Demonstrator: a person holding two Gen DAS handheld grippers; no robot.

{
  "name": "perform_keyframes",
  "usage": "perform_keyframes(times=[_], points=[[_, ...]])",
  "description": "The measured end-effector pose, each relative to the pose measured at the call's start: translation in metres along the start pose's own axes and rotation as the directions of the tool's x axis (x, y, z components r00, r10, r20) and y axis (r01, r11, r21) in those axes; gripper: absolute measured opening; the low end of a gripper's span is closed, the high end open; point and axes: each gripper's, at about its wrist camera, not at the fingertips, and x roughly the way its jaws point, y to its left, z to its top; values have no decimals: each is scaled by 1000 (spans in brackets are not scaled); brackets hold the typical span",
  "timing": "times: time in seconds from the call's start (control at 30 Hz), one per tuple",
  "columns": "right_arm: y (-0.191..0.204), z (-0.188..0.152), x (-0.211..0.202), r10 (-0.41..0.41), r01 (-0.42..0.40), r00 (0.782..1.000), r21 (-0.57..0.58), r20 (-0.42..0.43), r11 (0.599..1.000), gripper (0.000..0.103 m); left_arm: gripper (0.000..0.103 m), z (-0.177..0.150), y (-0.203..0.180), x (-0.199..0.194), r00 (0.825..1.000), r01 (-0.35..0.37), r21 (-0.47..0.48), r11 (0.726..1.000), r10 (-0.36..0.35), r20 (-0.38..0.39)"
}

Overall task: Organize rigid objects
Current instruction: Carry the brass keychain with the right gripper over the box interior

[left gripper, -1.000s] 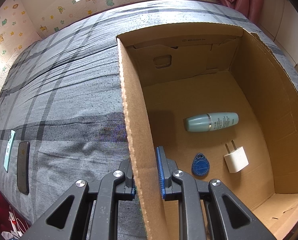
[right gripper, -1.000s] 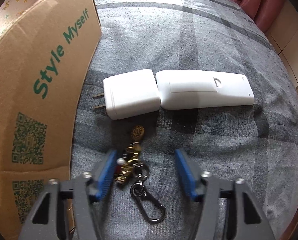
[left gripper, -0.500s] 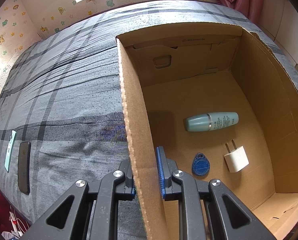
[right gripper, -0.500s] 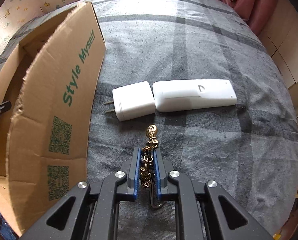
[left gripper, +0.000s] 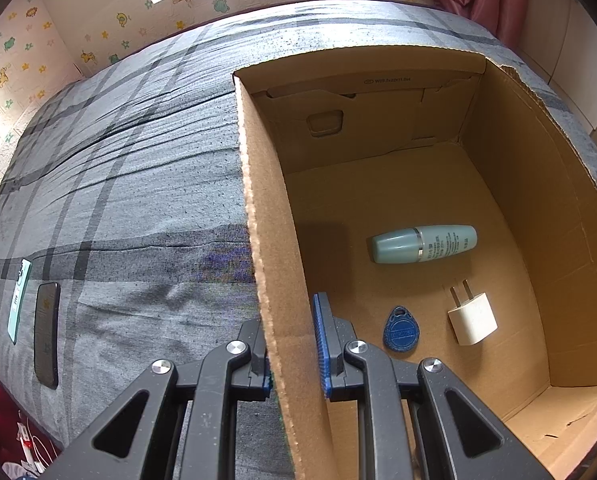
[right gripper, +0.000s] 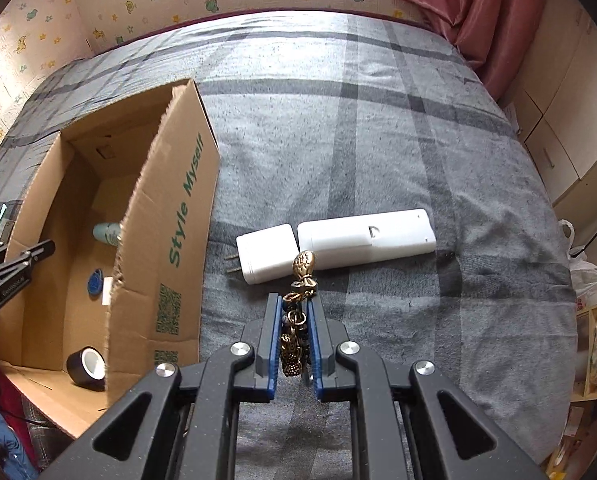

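My right gripper (right gripper: 294,308) is shut on a brass keychain (right gripper: 303,268), which hangs above the grey plaid bed. Beyond it lie a white charger (right gripper: 267,253) and a white remote (right gripper: 366,235), side by side. My left gripper (left gripper: 292,344) is shut on the left wall of the cardboard box (left gripper: 266,216), and it also shows at the left edge of the right wrist view (right gripper: 14,268). Inside the box lie a teal bottle (left gripper: 424,243), a blue key fob (left gripper: 400,330) and a small white plug (left gripper: 472,316). A black roll (right gripper: 85,368) sits in the box's near corner.
The box (right gripper: 170,216) reads "Style Myself" on its right wall and stands left of the keychain. A black phone (left gripper: 46,338) and a teal card (left gripper: 18,300) lie on the bed left of the box. A pink curtain (right gripper: 478,12) hangs at the far right.
My right gripper closed on the keychain and lifted it off the bed, so the charger and remote now look farther below. The left gripper has kept its hold on the box wall.
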Motion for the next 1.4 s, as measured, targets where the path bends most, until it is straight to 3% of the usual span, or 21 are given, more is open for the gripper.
perform_keyframes(times=[0.27,0.83,1.4], points=[[11,22,-25,13,-12,998,-15,55,1000,12,18,0,1,1,1000,4,0,1000,-4,-2],[84,69,-75,119,-98,980,-127,162,987,12,18,0,4,2,1000,14,-5,1000,-14,-2],[154,65,-43,178,-154,981,-246,78,957,12,18,-1,7,2,1000,21,-7,1000,-21,0]])
